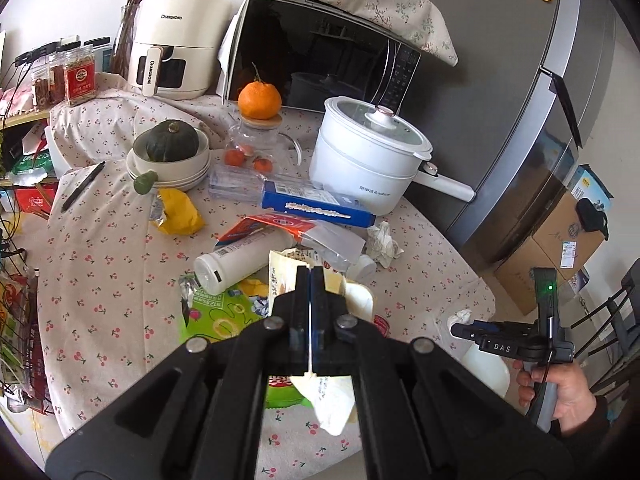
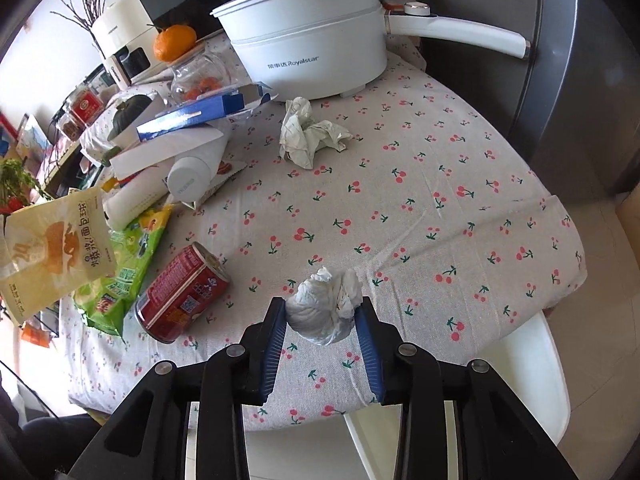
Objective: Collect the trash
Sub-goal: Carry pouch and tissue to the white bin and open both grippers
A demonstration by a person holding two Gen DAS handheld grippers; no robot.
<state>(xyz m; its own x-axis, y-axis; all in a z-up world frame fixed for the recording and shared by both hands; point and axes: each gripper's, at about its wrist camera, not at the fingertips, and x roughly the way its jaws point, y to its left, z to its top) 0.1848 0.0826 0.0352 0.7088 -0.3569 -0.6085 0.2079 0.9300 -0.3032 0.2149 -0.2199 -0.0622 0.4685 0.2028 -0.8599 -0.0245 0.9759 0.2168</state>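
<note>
My left gripper (image 1: 311,270) is shut on a cream snack wrapper (image 1: 332,400) and holds it above the table; the wrapper also shows hanging at the left of the right wrist view (image 2: 52,248). My right gripper (image 2: 324,306) is shut on a crumpled white tissue (image 2: 326,308) near the table's front edge; the gripper also shows in the left wrist view (image 1: 458,328). Another crumpled tissue (image 2: 308,136) lies near the white pot. A red can (image 2: 182,294) lies on its side beside a green wrapper (image 2: 128,264). A yellow wrapper (image 1: 178,212) lies by the bowls.
A white electric pot (image 2: 312,48), a blue box (image 1: 316,206), a white bottle (image 1: 236,260), stacked bowls with a squash (image 1: 170,152), a glass jar with an orange (image 1: 258,120), a microwave (image 1: 320,52) and an air fryer (image 1: 176,44) crowd the cherry-print tablecloth (image 2: 420,200). A fridge (image 1: 520,100) stands right. A white chair (image 2: 532,384) sits at the front edge.
</note>
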